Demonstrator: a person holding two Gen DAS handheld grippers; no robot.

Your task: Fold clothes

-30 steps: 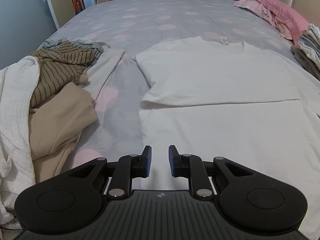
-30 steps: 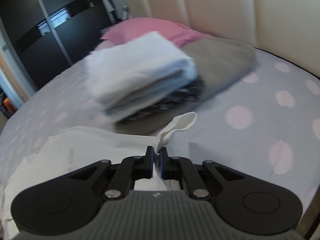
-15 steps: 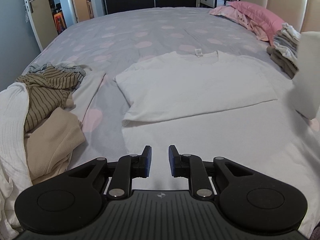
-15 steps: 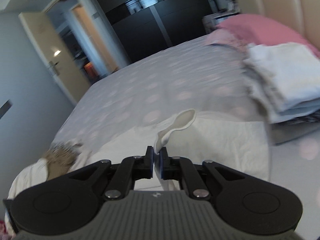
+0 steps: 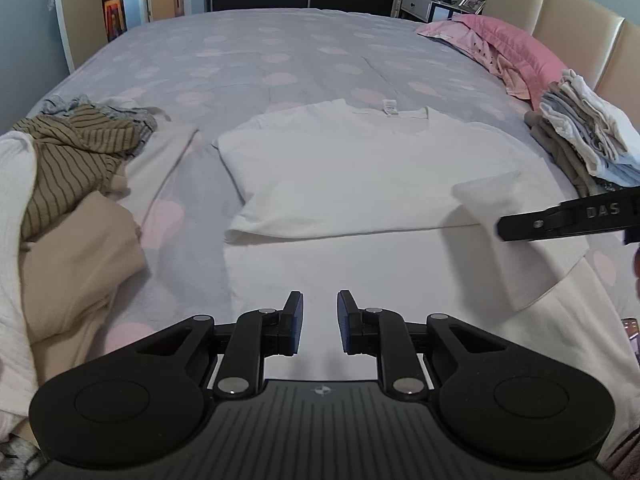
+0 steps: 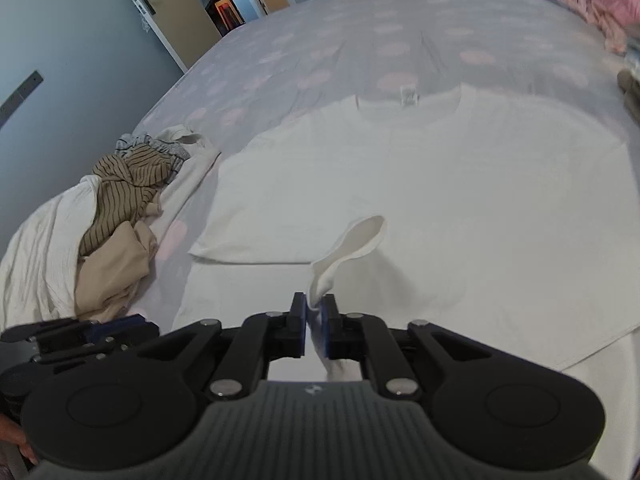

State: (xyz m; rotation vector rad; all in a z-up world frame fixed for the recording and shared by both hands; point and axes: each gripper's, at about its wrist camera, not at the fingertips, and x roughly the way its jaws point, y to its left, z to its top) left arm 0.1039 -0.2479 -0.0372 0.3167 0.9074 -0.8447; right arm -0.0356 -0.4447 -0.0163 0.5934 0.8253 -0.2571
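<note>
- Right gripper (image 6: 314,322) jaws opening, white sleeve (image 6: 352,248) of the T-shirt (image 5: 360,168) still sitting between the pads, carried inward over the shirt body.
- Left gripper (image 5: 319,322) apart, holding nothing, hovering over the hem.
- T-shirt lying flat mid-bed (image 5: 280,52); light, limp, likely creasing; pinch at hem corners.
- Unfolded pile (image 5: 76,168) crowding left, folded stack (image 5: 588,140) right; far side open.

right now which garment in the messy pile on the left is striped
The brown top with thin dark stripes, lying above the plain beige garment and beside the plain white ribbed one.
</note>
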